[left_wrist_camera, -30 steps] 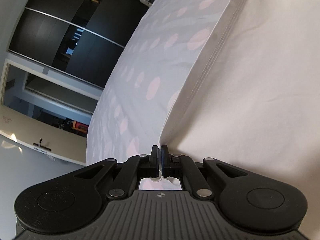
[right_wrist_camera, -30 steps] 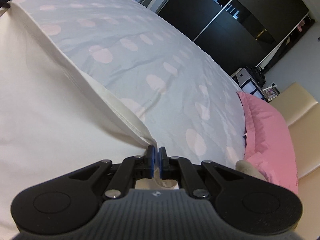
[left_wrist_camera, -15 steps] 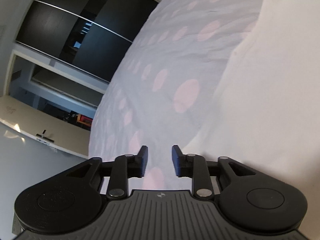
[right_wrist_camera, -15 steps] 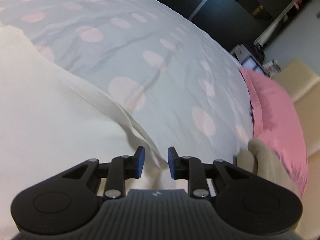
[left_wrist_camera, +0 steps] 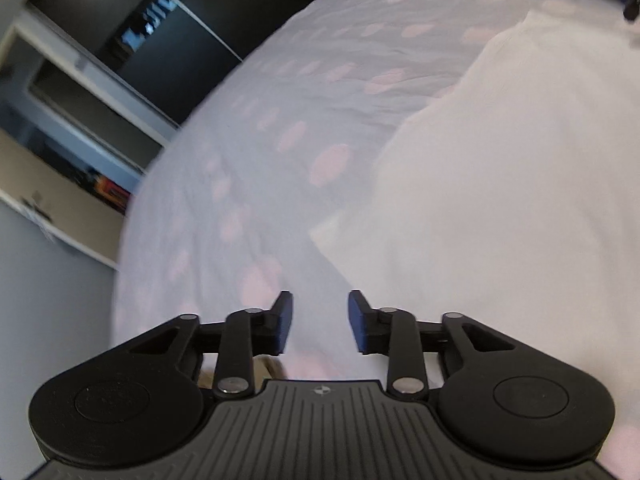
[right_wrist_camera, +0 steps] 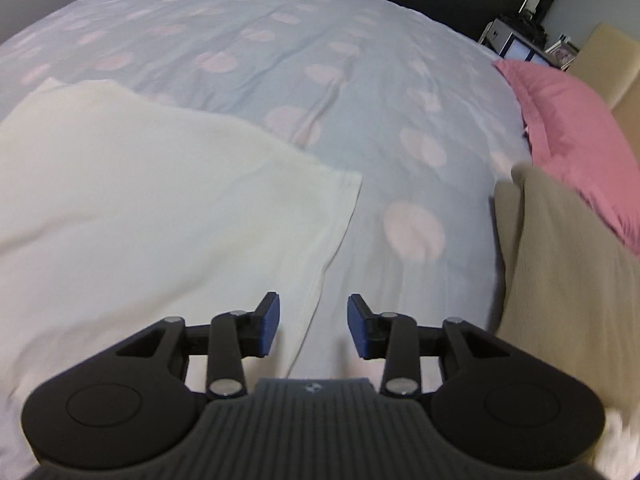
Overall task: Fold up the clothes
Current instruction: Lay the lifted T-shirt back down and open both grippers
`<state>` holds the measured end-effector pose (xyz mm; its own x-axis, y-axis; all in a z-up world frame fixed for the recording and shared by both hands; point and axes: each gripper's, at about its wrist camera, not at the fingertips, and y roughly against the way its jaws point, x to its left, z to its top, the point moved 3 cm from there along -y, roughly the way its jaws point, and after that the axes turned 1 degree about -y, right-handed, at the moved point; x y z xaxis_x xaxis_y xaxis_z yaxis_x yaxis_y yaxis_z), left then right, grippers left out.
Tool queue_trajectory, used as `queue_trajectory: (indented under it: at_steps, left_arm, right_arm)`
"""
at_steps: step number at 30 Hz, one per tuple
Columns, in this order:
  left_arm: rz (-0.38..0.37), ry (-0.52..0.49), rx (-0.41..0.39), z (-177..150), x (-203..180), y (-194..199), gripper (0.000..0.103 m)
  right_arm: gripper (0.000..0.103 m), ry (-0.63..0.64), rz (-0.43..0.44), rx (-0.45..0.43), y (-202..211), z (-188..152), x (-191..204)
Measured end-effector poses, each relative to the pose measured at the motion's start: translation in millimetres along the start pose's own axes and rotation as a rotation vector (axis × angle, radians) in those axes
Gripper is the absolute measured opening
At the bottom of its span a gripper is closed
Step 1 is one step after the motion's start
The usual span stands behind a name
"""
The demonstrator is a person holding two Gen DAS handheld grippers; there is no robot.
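Garment (right_wrist_camera: 152, 200) is laid flat on the bed (right_wrist_camera: 320, 60), both grippers empty.
Left gripper (left_wrist_camera: 320, 322) is closing, right gripper (right_wrist_camera: 314, 326) opening; the soft, light cloth is best pinched at a hemmed corner.

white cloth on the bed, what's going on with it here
A person with a gripper in each hand is folding a white cloth on a spotted bedspread. Neither holds it now. The left gripper is closing slightly on nothing; the right gripper is opening above the cloth's edge. A beige garment and pink pillow lie alongside.
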<state>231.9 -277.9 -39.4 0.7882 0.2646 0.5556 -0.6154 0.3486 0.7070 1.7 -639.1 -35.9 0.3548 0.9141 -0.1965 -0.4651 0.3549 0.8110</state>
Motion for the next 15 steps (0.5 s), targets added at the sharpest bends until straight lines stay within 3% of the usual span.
queue_trajectory:
  at_steps: [9,15]
  left_arm:
    - [-0.220,0.037,-0.056,-58,-22,83,0.025]
    - [-0.255,-0.036,-0.030,-87,-61,99,0.031]
  right_arm:
    - [0.044,-0.072,0.074,-0.013,70,-60,1]
    - [0.050,-0.082,0.120,0.021,91,-111,15]
